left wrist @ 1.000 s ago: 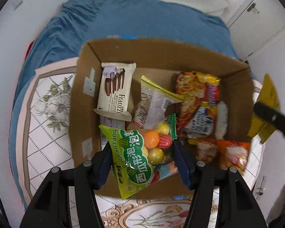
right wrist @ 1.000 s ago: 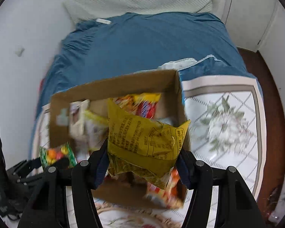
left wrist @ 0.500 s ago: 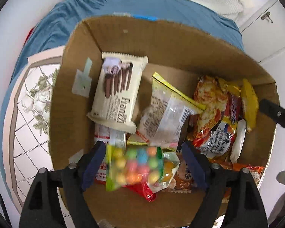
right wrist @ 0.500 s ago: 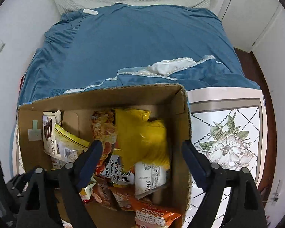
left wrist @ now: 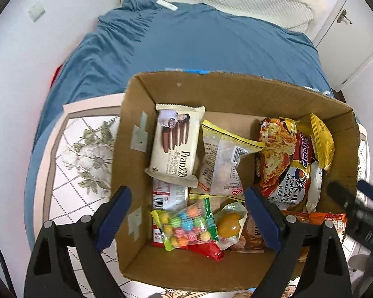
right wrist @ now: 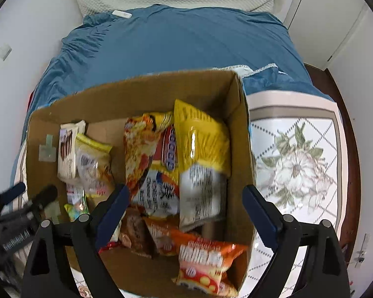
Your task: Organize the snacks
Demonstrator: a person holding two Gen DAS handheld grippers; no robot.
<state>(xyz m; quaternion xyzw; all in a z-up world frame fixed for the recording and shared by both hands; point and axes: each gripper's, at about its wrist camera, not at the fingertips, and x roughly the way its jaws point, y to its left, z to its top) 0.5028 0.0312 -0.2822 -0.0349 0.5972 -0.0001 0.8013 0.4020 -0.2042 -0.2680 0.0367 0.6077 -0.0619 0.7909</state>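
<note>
Snacks are sitting in a cardboard box [left wrist: 236,94] on the bed [left wrist: 199,42].
Candy bag [left wrist: 184,226], biscuit pack [left wrist: 176,144], yellow bag [right wrist: 199,134] are lying inside; left gripper [left wrist: 186,213] and right gripper [right wrist: 184,211] fingers are hovering apart, empty.

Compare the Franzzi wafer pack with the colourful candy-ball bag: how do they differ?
The Franzzi wafer pack is cream and opaque; the candy-ball bag is clear with green edges. The pack leans by the left wall of the cardboard box, the bag lies nearer the front. Both sit inside, ungripped.
</note>
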